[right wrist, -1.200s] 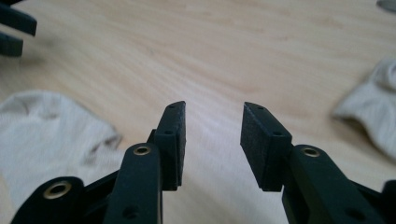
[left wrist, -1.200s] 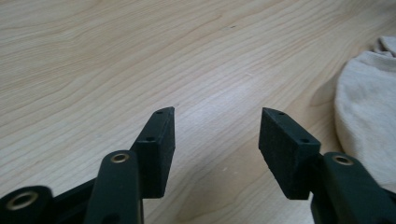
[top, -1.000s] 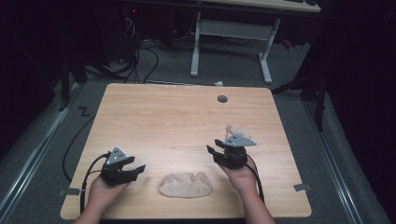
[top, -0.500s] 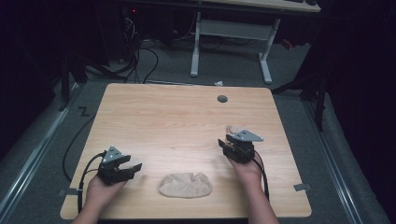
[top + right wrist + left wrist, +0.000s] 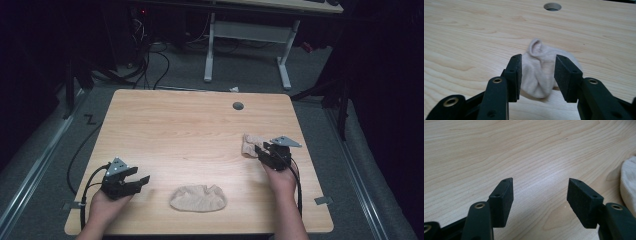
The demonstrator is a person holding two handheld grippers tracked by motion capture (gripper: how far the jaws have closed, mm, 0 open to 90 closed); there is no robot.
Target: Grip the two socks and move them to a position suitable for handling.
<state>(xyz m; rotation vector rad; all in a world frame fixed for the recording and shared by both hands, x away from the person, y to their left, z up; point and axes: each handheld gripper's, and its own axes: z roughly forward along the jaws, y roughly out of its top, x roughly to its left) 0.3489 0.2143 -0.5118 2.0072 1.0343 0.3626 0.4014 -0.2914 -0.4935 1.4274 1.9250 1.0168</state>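
Observation:
A small beige sock (image 5: 248, 143) lies crumpled on the right side of the wooden table (image 5: 190, 125). My right gripper (image 5: 258, 150) reaches it from the right. In the right gripper view its jaws stand open on either side of the sock (image 5: 537, 75), which rests on the wood; right gripper (image 5: 538, 60). A second beige sock (image 5: 198, 198) lies flattened near the front edge. My left gripper (image 5: 141, 181) rests open at the front left, its jaws (image 5: 540, 187) holding nothing, and that sock's edge (image 5: 629, 182) is off to its right.
A round cable hole (image 5: 238, 106) sits near the table's far edge, and it also appears in the right gripper view as a cable hole (image 5: 552, 6). Beyond the table stand a white desk frame (image 5: 247, 35) and floor cables (image 5: 150, 60).
My right gripper has moved to the right and a little down, so its jaws now flank the small sock from the right. The sock and the left gripper have stayed put.

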